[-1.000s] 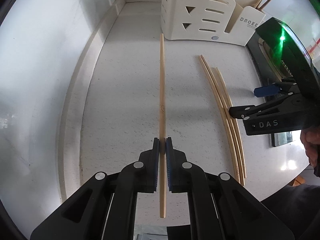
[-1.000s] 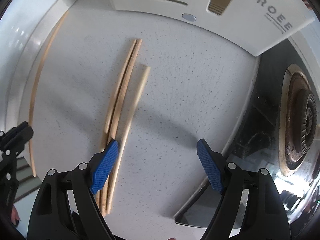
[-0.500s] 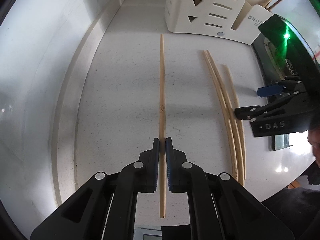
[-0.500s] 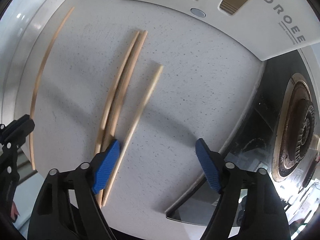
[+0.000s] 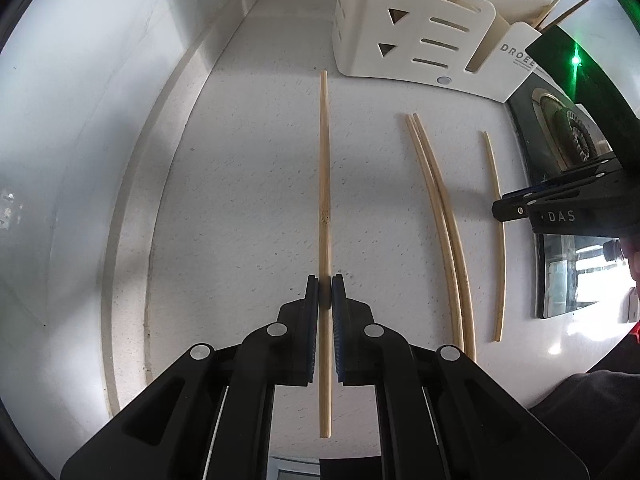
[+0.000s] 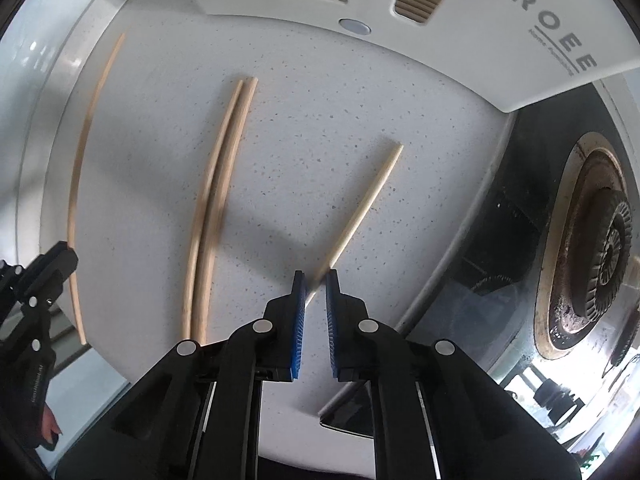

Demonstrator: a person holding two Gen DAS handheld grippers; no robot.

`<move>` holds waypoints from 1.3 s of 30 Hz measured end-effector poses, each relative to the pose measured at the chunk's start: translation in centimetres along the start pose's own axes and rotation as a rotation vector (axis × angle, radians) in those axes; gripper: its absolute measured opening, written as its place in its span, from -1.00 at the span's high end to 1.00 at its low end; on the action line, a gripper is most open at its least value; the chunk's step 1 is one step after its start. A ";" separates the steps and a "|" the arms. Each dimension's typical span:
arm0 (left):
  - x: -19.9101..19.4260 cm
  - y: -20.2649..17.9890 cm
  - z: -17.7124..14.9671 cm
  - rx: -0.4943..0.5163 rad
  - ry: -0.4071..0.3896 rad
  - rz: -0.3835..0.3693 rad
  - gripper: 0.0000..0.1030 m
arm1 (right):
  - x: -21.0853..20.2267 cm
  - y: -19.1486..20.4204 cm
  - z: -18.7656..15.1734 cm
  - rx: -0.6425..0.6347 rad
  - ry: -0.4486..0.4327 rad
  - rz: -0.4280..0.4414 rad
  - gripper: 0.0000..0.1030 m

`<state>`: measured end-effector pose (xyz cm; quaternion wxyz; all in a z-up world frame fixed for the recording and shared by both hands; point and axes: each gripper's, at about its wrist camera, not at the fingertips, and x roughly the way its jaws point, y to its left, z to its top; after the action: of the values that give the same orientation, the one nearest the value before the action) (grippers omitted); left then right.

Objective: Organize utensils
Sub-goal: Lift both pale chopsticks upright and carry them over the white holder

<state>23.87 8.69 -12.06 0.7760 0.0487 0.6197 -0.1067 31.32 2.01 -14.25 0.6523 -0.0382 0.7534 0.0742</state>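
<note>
My left gripper [image 5: 325,280] is shut on a long bamboo chopstick [image 5: 324,160], which hangs just above the white counter and points at the cream utensil holder [image 5: 420,28]. To its right, my right gripper [image 6: 316,278] points down. Its jaws are closing on a single chopstick [image 6: 364,204], which is pinched between the blue pads. A pair of chopsticks [image 6: 216,184] lies side by side on the counter between the two grippers. In the right wrist view the left gripper [image 6: 60,256] and its chopstick [image 6: 80,168] show at the far left.
The holder [image 6: 440,40] stands at the back of the counter with two chopsticks [image 5: 568,4] sticking out of it. A gas hob with a burner [image 6: 592,240] borders the counter on the right. A raised wall edge [image 5: 168,160] runs along the left.
The right gripper's jaws went from wide open to closed on the single chopstick, which now lies apart from the pair, farther right. The left gripper kept its grip and barely moved.
</note>
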 end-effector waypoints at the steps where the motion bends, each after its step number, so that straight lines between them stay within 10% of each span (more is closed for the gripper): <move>1: -0.1 -0.1 0.0 -0.004 0.000 0.001 0.87 | 0.1 -0.3 0.2 0.009 0.003 0.010 0.81; 19: -0.5 -0.1 0.0 -0.024 -0.002 0.017 0.88 | -0.2 -3.2 -1.3 0.008 -0.005 0.083 0.91; 39: 2.5 0.1 -1.3 -0.066 0.196 0.006 0.88 | -0.4 -4.3 -2.5 -0.047 -0.057 0.135 0.91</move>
<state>23.20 8.77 -14.74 0.7130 0.0349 0.6959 -0.0786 29.56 -2.68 -13.78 0.6658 -0.0004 0.7336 0.1366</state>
